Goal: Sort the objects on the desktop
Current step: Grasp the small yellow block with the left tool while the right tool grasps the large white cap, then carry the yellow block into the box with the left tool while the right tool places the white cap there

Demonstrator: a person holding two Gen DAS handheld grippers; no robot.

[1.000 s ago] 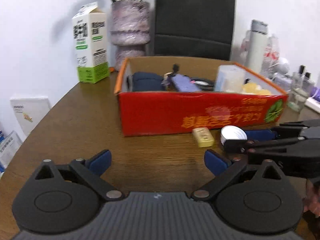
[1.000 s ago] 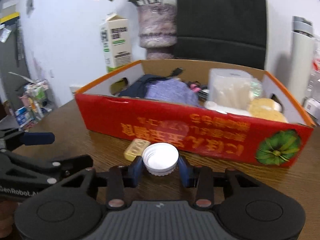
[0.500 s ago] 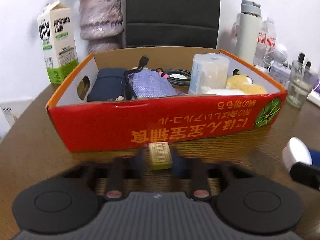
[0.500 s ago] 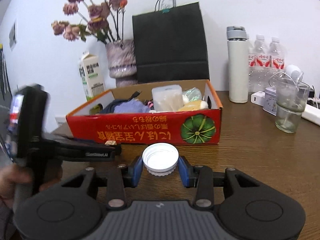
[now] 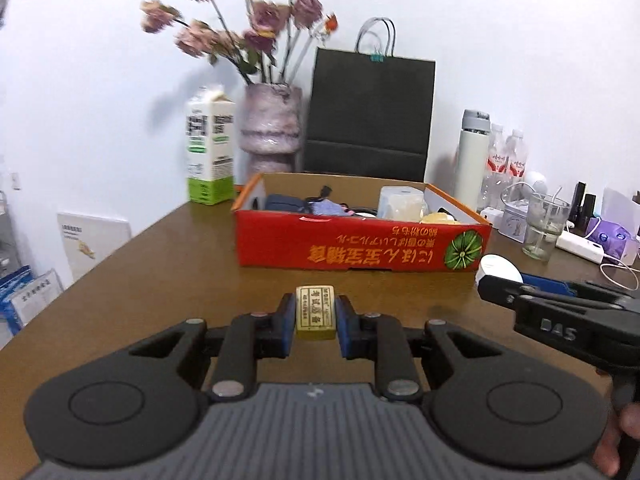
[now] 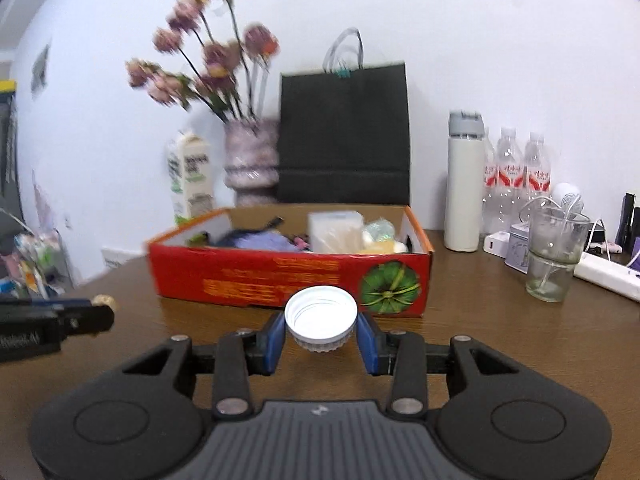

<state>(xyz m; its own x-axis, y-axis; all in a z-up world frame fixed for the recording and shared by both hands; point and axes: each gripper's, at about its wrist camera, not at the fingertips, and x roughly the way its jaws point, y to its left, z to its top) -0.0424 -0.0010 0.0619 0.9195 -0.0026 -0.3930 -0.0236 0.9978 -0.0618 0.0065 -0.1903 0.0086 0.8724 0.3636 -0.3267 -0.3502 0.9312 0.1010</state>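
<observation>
Both grippers are held up above the brown wooden table, in front of the red cardboard box with orange lettering and a green pumpkin picture.

The left wrist view shows what the other barely catches: the left gripper has its blue-padded fingers closed flat against the two long sides of a small yellowish rectangular block with printed characters, which sits squarely between the pads, its far end poking out past the fingertips. In the right wrist view that same gripper is only a dark blurred bar at the left edge, with a speck of yellow at its tip.

The right wrist view gives the clear look at the right gripper: its blue pads are pinched onto a white ribbed plastic bottle cap, held open side up, centred between them and clear of the tabletop. From the left camera the right gripper comes in from the right edge, the cap showing only as a white oval at its tip.

Inside the box lie a dark blue pouch, a purple fabric piece and a translucent plastic container. Behind it stand a green-and-white milk carton, a mottled pink vase of dried roses, a black paper bag and a white flask with a grey lid; a clear drinking glass stands off to the right.
</observation>
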